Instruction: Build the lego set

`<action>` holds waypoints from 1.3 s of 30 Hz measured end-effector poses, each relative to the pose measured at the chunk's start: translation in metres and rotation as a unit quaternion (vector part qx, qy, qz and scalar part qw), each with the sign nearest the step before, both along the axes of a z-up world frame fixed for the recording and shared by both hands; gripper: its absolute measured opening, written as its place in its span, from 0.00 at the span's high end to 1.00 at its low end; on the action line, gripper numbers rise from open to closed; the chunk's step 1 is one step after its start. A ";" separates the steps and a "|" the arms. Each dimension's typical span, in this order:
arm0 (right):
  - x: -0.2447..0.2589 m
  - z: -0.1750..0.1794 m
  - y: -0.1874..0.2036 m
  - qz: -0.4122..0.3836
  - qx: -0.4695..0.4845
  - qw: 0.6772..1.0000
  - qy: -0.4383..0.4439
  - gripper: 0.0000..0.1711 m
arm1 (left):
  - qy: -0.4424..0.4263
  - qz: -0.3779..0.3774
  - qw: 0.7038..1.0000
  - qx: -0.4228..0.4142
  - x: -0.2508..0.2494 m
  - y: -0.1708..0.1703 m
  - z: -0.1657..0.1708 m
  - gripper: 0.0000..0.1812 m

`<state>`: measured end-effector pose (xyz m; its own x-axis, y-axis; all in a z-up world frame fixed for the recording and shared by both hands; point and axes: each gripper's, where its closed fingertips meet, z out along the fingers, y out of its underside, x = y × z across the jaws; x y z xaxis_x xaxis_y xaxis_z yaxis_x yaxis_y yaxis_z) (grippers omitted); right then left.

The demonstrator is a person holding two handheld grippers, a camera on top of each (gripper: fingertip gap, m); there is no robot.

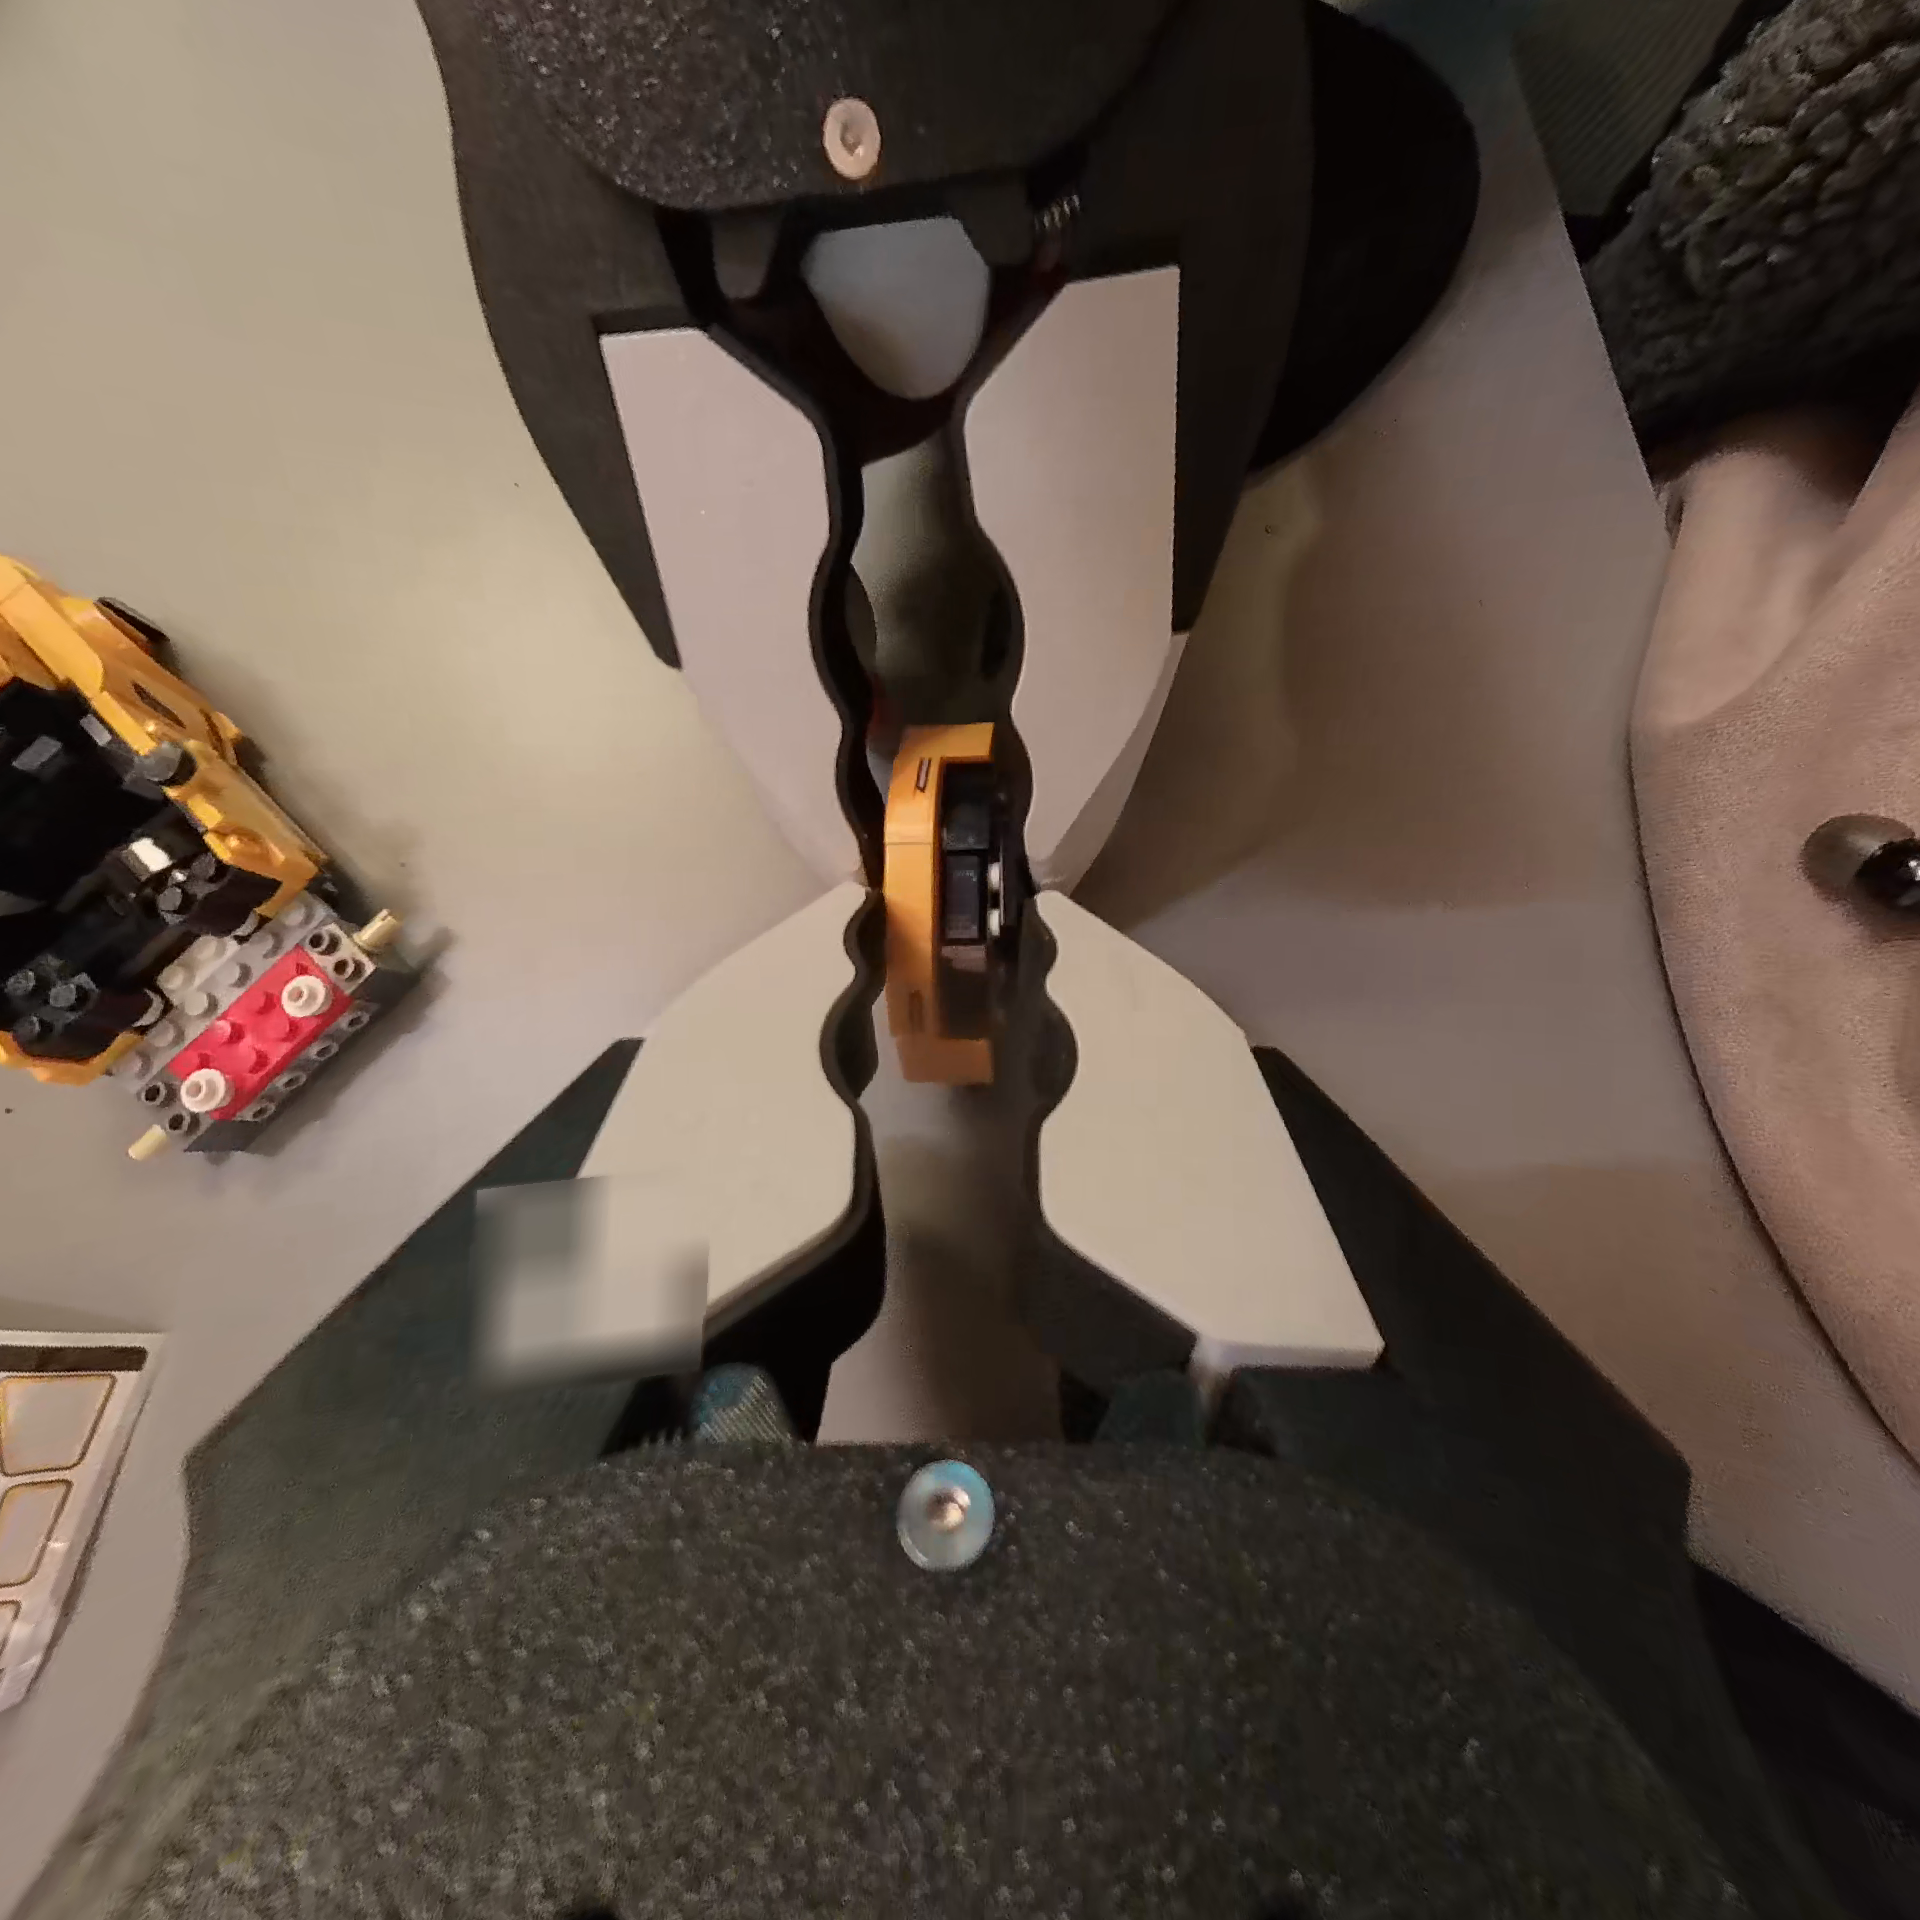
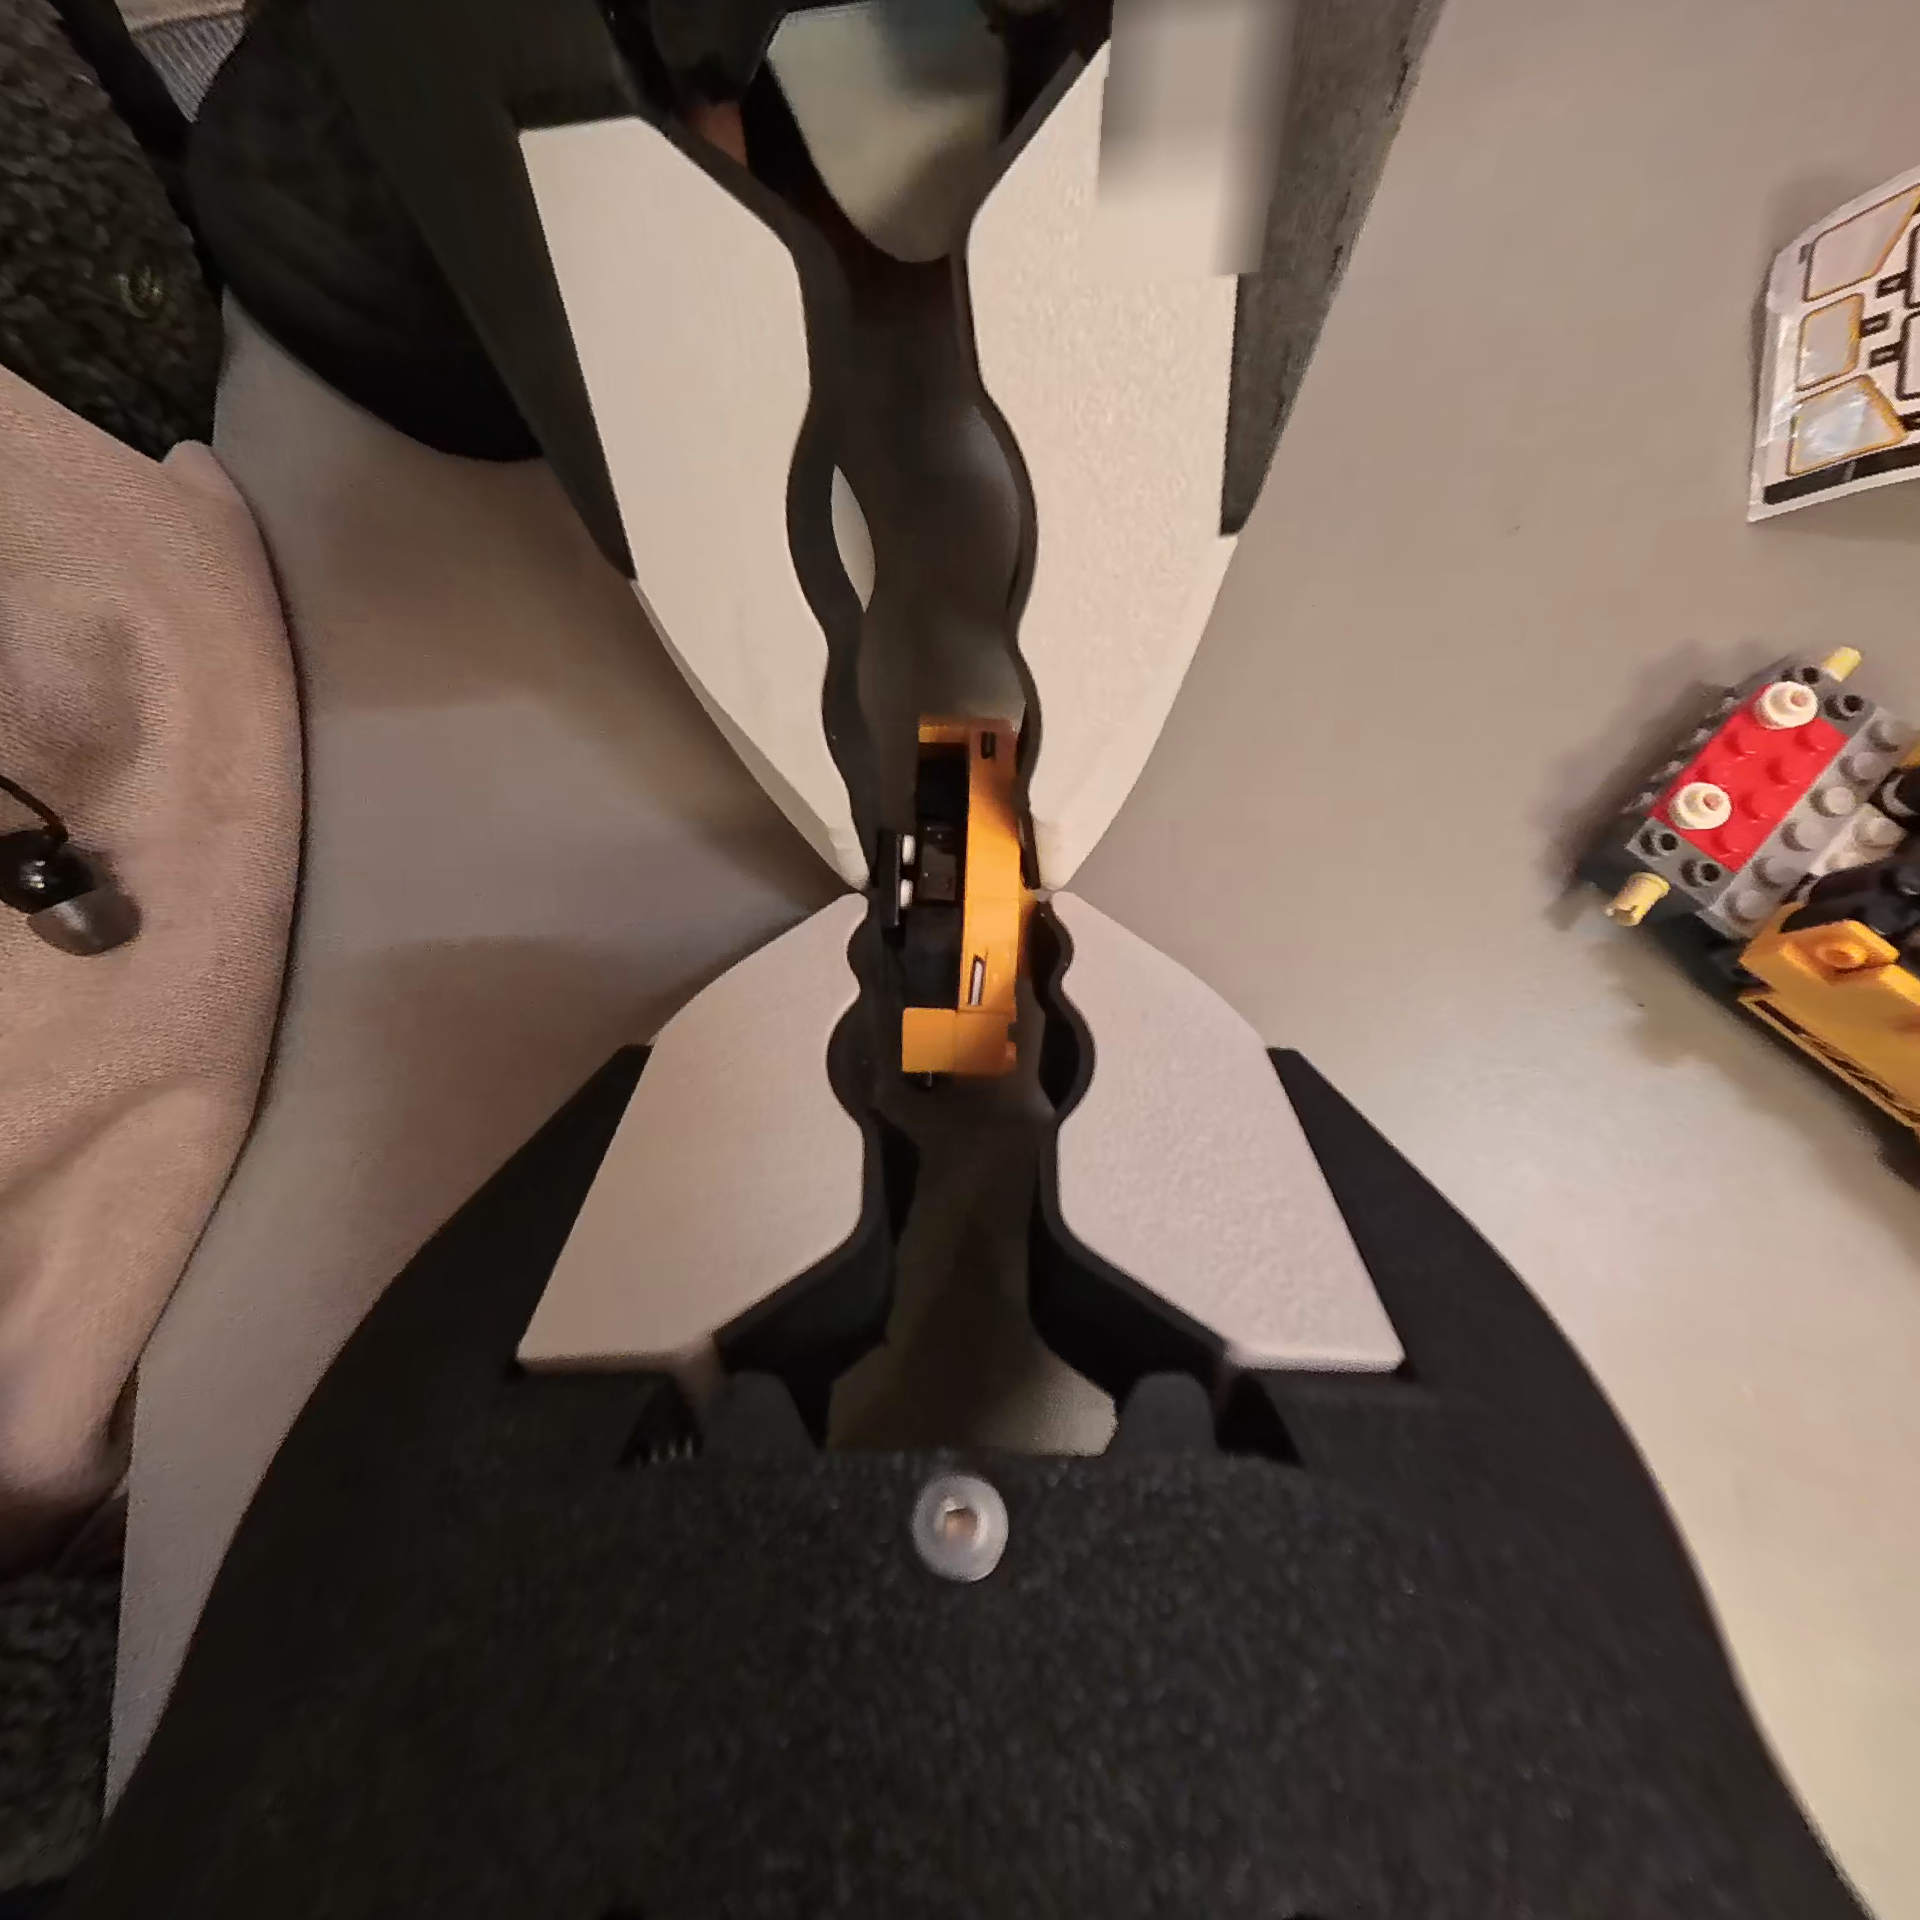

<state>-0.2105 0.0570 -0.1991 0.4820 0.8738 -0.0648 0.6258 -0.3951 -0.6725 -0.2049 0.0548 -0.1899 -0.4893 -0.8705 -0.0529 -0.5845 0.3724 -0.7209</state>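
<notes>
My two claws meet tip to tip over a pale grey counter (image 1: 364, 436), both clamped on one small orange and black lego sub-assembly (image 1: 940, 904).

In the left wrist view, my left claw (image 1: 940, 1029) comes up from 6 o'clock and the right claw (image 1: 935, 727) comes down from 12 o'clock. The piece sits between them at centre, its orange face toward 9 o'clock and its black parts with two small white studs toward 3 o'clock. The part-built lego car (image 1: 156, 883) lies on the counter at 9 o'clock, well apart from the claws: orange body, black interior, grey plates and a red brick. Only this view shows the black interior. A corner of a sticker sheet (image 1: 62, 1475) shows at 8 o'clock. A person's beige garment (image 1: 1787, 935) fills the 3 o'clock edge.

In the right wrist view, everything is mirrored. My right claw (image 2: 956, 997) rises from 6 o'clock, the left claw (image 2: 935, 769) descends from 12 o'clock, and the piece's orange face turns toward 3 o'clock. The car sits at 3 o'clock, mostly cut off by the edge. The sticker sheet lies at 2 o'clock, with more of it showing here. The garment is at 9 o'clock.
</notes>
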 end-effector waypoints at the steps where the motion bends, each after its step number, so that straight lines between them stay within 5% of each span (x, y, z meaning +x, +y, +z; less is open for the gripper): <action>1: 0.000 0.000 0.000 0.001 0.002 1.000 -0.004 0.84 | 0.000 -0.001 1.000 0.005 0.000 0.000 0.000 0.87; 22: 0.000 0.002 0.004 0.004 0.075 0.997 -0.011 0.85 | -0.016 -0.004 0.999 0.032 0.002 0.003 0.000 0.87; 32: -0.001 0.025 0.010 0.003 0.221 0.975 -0.021 0.85 | -0.116 -0.002 0.993 0.011 0.003 0.002 0.026 0.86; 39: -0.004 0.035 0.010 -0.009 0.218 0.976 0.015 0.86 | -0.148 -0.014 0.988 0.041 0.002 0.004 0.035 0.87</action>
